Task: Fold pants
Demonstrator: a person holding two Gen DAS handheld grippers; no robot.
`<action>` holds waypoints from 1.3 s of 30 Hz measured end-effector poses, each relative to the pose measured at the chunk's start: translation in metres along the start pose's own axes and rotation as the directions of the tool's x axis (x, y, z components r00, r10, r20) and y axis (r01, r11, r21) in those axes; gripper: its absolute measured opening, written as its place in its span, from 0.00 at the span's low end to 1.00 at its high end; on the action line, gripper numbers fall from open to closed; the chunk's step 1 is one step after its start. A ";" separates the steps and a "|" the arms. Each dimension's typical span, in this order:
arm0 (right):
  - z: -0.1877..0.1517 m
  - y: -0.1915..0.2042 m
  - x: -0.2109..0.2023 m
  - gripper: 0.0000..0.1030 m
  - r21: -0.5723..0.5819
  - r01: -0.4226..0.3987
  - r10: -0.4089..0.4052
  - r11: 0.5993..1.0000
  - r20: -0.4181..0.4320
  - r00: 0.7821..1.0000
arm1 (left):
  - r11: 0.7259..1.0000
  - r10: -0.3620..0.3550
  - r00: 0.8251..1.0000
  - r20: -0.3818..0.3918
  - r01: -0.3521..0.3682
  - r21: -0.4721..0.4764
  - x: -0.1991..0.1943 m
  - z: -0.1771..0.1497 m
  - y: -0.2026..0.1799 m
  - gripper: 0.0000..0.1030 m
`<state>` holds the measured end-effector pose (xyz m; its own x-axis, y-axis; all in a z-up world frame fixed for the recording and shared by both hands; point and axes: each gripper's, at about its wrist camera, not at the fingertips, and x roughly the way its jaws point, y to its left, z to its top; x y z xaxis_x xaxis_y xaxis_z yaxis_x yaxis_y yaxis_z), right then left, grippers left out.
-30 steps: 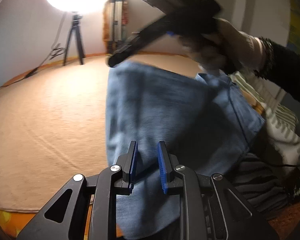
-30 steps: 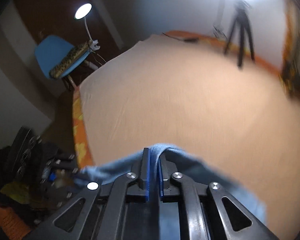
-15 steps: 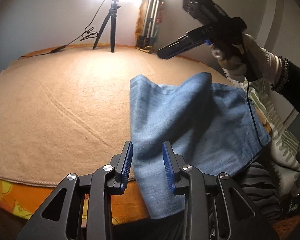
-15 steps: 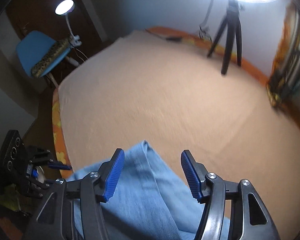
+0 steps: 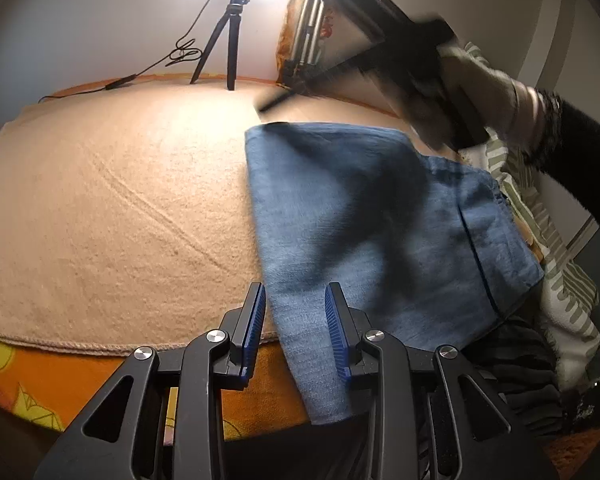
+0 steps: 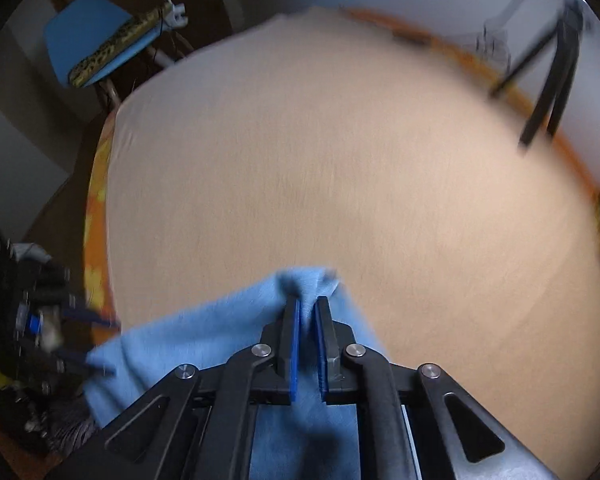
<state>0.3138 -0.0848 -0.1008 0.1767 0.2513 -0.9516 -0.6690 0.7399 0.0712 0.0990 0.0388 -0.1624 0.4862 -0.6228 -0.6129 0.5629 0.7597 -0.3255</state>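
Blue denim pants [image 5: 372,216] lie folded on the beige blanket [image 5: 112,208], their near end hanging over the bed's front edge. My left gripper [image 5: 295,312] is open, its jaws astride the pants' near left edge without closing on it. My right gripper [image 6: 308,312] is shut on a bunched far edge of the pants [image 6: 236,340], seen blurred in the right wrist view. In the left wrist view the right gripper [image 5: 380,36] is a blurred black shape above the pants' far side, held by a gloved hand.
A tripod [image 5: 224,48] with a bright light stands at the bed's far edge beside a cable [image 5: 148,68]. A striped pillow [image 5: 548,248] lies to the right. A blue chair [image 6: 96,40] stands beyond the bed's left side. An orange patterned sheet [image 5: 40,380] covers the bed front.
My right gripper, open half a second ago, has shut on the pants' far edge. The pants lie flatter. My left gripper has stayed open at the near edge.
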 end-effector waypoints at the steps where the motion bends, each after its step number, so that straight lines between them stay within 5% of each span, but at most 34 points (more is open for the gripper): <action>1: 0.009 -0.001 -0.005 0.03 -0.003 0.044 -0.044 0.999 0.040 0.998 | 1.000 0.001 1.000 -0.005 -0.001 -0.007 0.000 -0.001 0.000 0.28; 4: 0.032 -0.018 -0.020 0.23 0.095 0.091 -0.102 0.991 0.112 0.988 | 1.000 0.012 1.000 -0.013 -0.013 -0.016 -0.003 -0.004 0.001 0.28; 8: 0.019 -0.023 -0.050 0.29 0.189 0.012 -0.039 0.982 0.139 0.990 | 0.998 -0.001 1.000 -0.020 -0.001 -0.056 -0.004 -0.007 0.003 0.28; 10: 0.004 -0.021 -0.056 0.43 0.253 -0.034 0.001 0.967 0.127 0.992 | 0.998 -0.011 1.000 -0.029 0.009 -0.068 -0.003 -0.008 0.002 0.28; 12: -0.012 -0.015 -0.053 0.44 0.315 -0.091 0.066 0.945 0.090 0.994 | 0.998 -0.010 0.999 -0.041 0.007 -0.068 0.000 -0.011 -0.003 0.28; 18: -0.028 0.013 -0.017 0.53 0.402 -0.066 0.085 0.913 -0.031 0.996 | 0.989 -0.033 0.999 -0.015 0.030 -0.146 0.000 -0.016 0.002 0.28; 25: -0.008 0.025 0.021 0.54 0.465 0.053 0.008 0.884 -0.128 0.992 | 0.984 -0.061 0.996 0.061 0.071 -0.162 -0.003 -0.016 -0.009 0.25; 32: 0.013 0.043 0.046 0.62 0.438 0.197 -0.089 0.877 -0.256 0.963 | 0.990 -0.062 0.994 0.091 0.073 -0.120 -0.003 -0.010 -0.024 0.25; 39: 0.010 0.056 0.059 0.36 0.387 0.285 -0.171 0.877 -0.303 0.938 | 0.994 -0.004 0.998 0.060 0.010 -0.112 -0.001 -0.009 -0.025 0.25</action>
<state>0.2941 -0.0216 -0.1502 0.0610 -0.0798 -0.9949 -0.2564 0.9621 -0.0929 0.0782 0.0227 -0.1602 0.5231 -0.6357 -0.5676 0.4898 0.7693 -0.4102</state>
